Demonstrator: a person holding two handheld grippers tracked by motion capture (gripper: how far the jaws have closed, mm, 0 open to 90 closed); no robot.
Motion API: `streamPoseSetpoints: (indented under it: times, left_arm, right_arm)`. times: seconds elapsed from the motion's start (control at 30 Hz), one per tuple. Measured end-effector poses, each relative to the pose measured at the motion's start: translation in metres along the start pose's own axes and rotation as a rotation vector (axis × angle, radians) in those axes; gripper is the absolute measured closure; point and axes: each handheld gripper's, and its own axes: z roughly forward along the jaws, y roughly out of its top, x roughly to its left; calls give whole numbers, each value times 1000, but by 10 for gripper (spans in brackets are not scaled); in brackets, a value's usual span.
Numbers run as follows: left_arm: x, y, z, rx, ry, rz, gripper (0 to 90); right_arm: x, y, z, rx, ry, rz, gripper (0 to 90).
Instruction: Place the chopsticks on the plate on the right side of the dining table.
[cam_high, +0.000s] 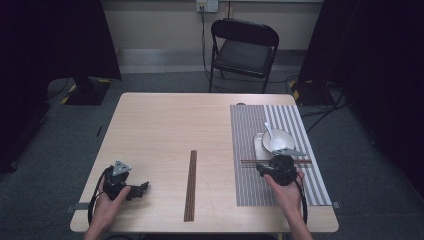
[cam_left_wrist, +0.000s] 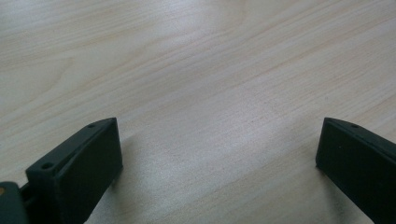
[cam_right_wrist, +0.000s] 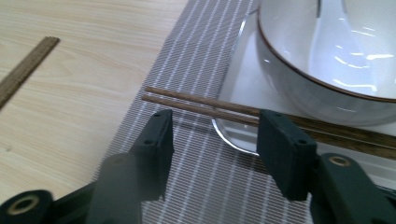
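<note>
Just beyond the right gripper (cam_right_wrist: 215, 135) lie chopsticks (cam_right_wrist: 201, 105).

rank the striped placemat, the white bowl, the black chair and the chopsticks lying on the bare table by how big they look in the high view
1. striped placemat
2. black chair, though it stands farther off
3. chopsticks on the bare table, long but thin
4. white bowl

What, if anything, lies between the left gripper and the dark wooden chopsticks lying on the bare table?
Nothing visible. In the high view only bare light wood table separates the left gripper from the pair of dark wooden chopsticks to its right. Its open fingers frame plain tabletop.
</note>
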Motion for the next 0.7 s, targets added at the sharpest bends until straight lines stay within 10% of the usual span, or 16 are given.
streamPoseSetpoints:
  times: [0.7]
  left_arm:
    - [0, 0, 0, 0, 0, 0, 0]
  right_arm:
    - [-42, -9, -2, 12, -84, 33, 528]
